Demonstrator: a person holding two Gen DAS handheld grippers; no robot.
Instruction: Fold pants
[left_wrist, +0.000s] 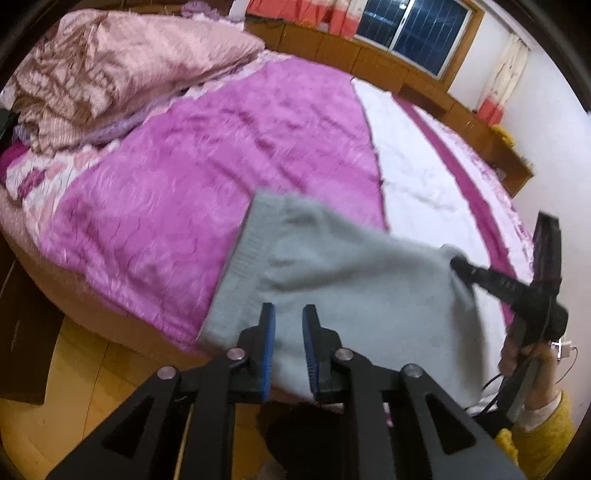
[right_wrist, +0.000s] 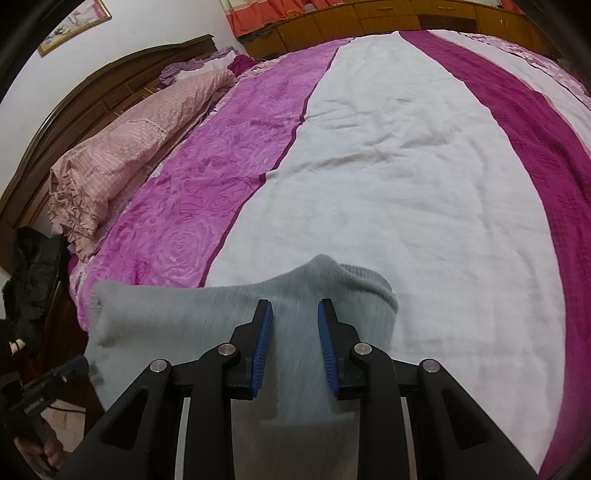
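Observation:
The grey knit pants (left_wrist: 332, 266) lie at the near edge of the bed, ribbed waistband (left_wrist: 243, 254) to the left in the left wrist view. My left gripper (left_wrist: 289, 314) hovers over their near part, blue pads apart, nothing between them. My right gripper (right_wrist: 295, 308) is open over the pants (right_wrist: 207, 317), whose bunched top edge (right_wrist: 354, 275) rises just past its fingertips. In the left wrist view the right gripper (left_wrist: 458, 264) touches the pants' right edge. In the right wrist view the left gripper (right_wrist: 79, 363) sits at the pants' left edge.
The bed carries a pink satin quilt (left_wrist: 207, 162), a white blanket (right_wrist: 388, 177) and a magenta strip (right_wrist: 535, 129). A crumpled pink duvet (left_wrist: 110, 70) lies by the headboard (right_wrist: 92, 92). Dark clothing (right_wrist: 33, 273) hangs at the left. Wooden cabinets (left_wrist: 369, 55) run behind the bed.

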